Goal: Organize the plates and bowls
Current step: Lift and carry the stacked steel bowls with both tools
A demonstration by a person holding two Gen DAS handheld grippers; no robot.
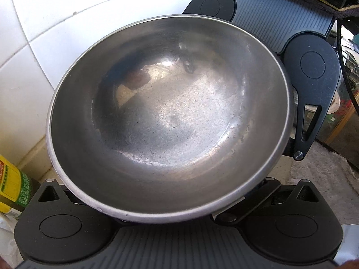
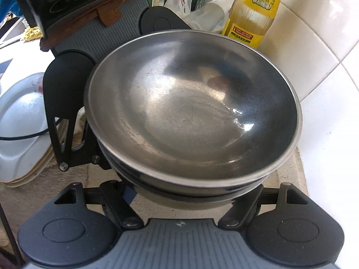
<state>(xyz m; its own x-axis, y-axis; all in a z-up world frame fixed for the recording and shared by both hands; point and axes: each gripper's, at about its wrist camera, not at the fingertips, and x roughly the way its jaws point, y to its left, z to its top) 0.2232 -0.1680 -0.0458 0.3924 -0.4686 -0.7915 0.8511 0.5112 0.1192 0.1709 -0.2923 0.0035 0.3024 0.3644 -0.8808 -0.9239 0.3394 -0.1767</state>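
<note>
A stainless steel bowl (image 1: 170, 116) fills the left wrist view, empty and scuffed inside. In the right wrist view the same steel bowl (image 2: 193, 109) sits on top of a dark-rimmed bowl (image 2: 190, 189), with a pale base showing beneath. My left gripper (image 1: 179, 224) faces it from one side and its body shows as the left gripper (image 2: 65, 85) opposite. My right gripper (image 2: 179, 210) faces it from the other side and shows as the right gripper (image 1: 311, 67). The bowl hides both pairs of fingers.
White tiled wall (image 1: 44, 33) stands behind. A yellow oil bottle (image 2: 251, 13) and several jars crowd the corner, and a yellow-labelled container (image 1: 11, 190) sits low left. There is also a black cooktop (image 2: 78, 0), a white appliance (image 2: 20, 116) with a cord, and a pale towel (image 1: 325, 170).
</note>
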